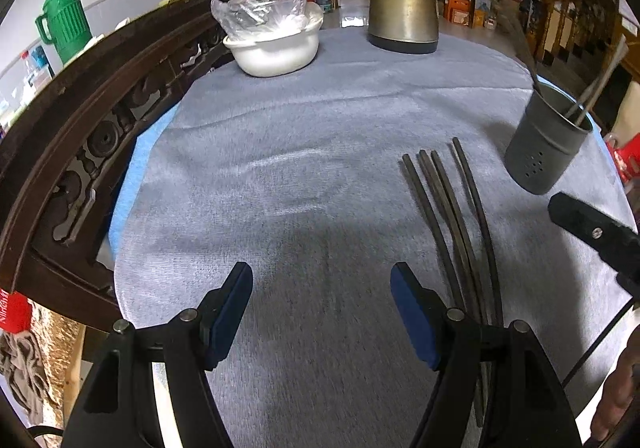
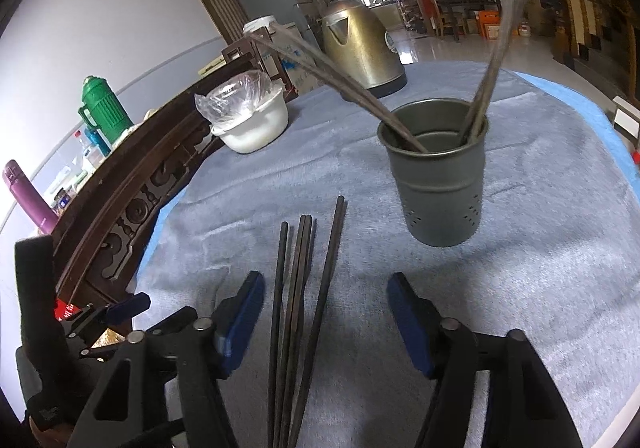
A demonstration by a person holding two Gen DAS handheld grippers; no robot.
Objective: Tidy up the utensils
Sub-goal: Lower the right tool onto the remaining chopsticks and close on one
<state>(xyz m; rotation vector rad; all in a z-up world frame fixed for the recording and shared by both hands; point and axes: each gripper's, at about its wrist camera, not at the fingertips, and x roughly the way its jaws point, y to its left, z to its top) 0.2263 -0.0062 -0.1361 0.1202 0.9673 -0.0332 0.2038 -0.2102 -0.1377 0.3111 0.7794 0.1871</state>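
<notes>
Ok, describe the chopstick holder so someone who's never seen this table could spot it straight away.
On the grey cloth covering the table, look past the loose dark chopsticks lying flat. The chopstick holder is the upright dark grey metal cup with small holes near its base. Unlike the brass kettle and white bowl, it has chopsticks leaning out.

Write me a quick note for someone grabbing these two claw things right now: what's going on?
Left gripper: jaws open, empty, over bare cloth left of the chopsticks.
Right gripper: jaws open, empty, straddling the loose chopsticks.
Utensil holder stands upright just beyond them, right of centre.
Done: four chopsticks in the holder, leaning in two pairs.
Left: about four dark chopsticks lying on the grey cloth; pick them up and drop them in the holder.
</notes>
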